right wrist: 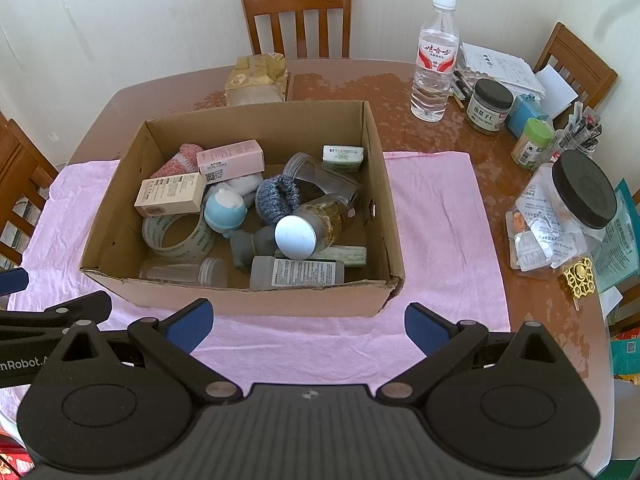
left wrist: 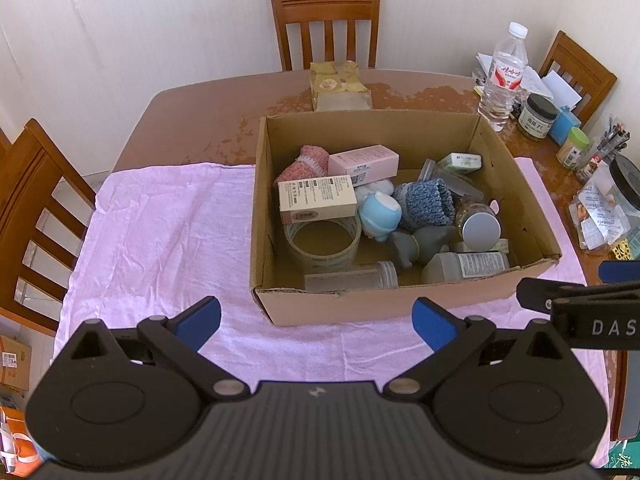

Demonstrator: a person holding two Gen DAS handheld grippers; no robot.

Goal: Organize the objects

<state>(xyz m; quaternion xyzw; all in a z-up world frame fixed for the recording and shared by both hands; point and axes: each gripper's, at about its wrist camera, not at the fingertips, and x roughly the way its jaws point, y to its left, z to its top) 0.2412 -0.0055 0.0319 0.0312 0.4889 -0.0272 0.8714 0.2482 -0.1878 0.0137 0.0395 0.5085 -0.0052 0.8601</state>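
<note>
An open cardboard box [left wrist: 516, 200] [right wrist: 384, 208] stands on a pink cloth [left wrist: 168, 240] [right wrist: 440, 216]. Inside lie a tape roll [left wrist: 322, 246] [right wrist: 178, 234], a beige carton [left wrist: 317, 197] [right wrist: 170, 194], a pink carton [left wrist: 364, 162] [right wrist: 230, 160], a blue toy [left wrist: 379, 212] [right wrist: 224, 210], a blue sock [left wrist: 426, 202] [right wrist: 276, 196], a jar with a round lid [left wrist: 480, 230] [right wrist: 308, 228] and clear bottles. My left gripper [left wrist: 316, 326] hangs open in front of the box, holding nothing. Open and empty too, my right gripper [right wrist: 308, 326] sits before the box's near wall.
A brown table [left wrist: 192, 120] [right wrist: 400, 88] carries a water bottle [left wrist: 502, 80] [right wrist: 434, 60], jars, papers and a pen holder at the right, and a gold packet [left wrist: 340, 86] [right wrist: 256, 78] behind the box. Wooden chairs [left wrist: 326, 20] [right wrist: 296, 16] surround the table.
</note>
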